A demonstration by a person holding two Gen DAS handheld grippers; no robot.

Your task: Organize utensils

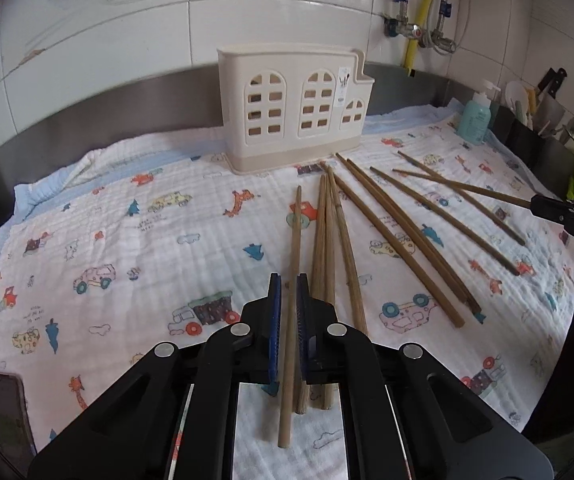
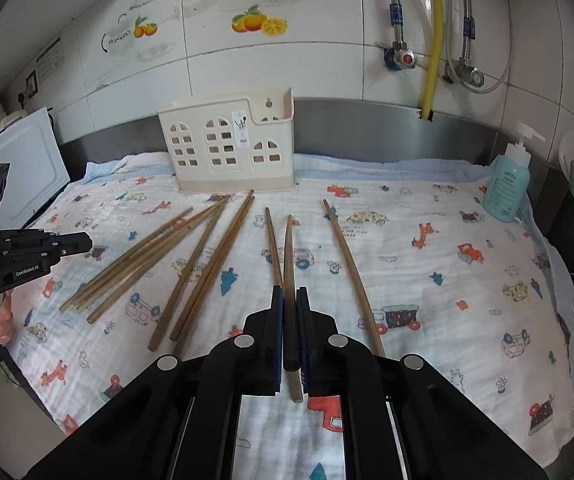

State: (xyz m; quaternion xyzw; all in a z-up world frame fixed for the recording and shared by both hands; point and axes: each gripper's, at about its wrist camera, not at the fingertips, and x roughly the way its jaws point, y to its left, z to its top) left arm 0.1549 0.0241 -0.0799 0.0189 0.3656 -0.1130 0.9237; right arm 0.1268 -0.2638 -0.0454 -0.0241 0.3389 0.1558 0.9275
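Note:
Several wooden chopsticks lie spread on a printed cloth (image 1: 127,248) in front of a cream utensil holder (image 1: 293,110) with arched window holes, which also shows in the right wrist view (image 2: 227,146). My left gripper (image 1: 289,284) is shut on one chopstick (image 1: 295,264) that points toward the holder. My right gripper (image 2: 290,294) is shut on a darker chopstick (image 2: 289,264), held just above the cloth. The left gripper shows at the left edge of the right wrist view (image 2: 75,245), and the right gripper at the right edge of the left wrist view (image 1: 543,204).
A blue soap pump bottle (image 2: 507,188) stands at the cloth's back right. Knives and utensils (image 1: 551,100) stand in a rack at the far right. A phone (image 1: 7,412) lies at the cloth's front left. Water pipes and valves (image 2: 431,56) run on the tiled wall.

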